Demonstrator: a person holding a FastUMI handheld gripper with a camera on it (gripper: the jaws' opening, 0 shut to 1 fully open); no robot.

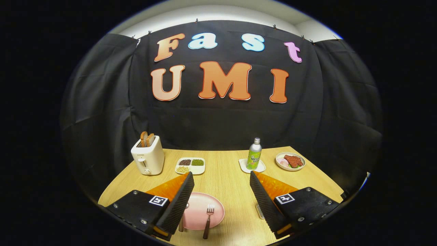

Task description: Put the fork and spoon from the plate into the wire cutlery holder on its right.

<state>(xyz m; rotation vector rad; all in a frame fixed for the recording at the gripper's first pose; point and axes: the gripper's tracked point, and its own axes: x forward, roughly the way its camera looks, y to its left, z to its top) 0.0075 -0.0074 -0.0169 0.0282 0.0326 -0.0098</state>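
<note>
A pink plate [199, 208] lies on the wooden table [225, 177], low between my two fingers and close to the left one. On it rests a fork [208, 217] with a brown handle, tines pointing away from me. The spoon [182, 222] sits at the plate's left side, mostly hidden behind my left finger. A small piece of the wire cutlery holder [259, 210] peeks out from behind my right finger. My gripper [221, 175] hangs above the table, open wide with nothing between its fingers.
Farther back stand a white toaster [148, 159] with bread slices, a divided dish [190, 165] of beans, a green bottle [254, 155] on a white coaster, and a plate of meat [290, 161]. Black cloth walls close the table behind.
</note>
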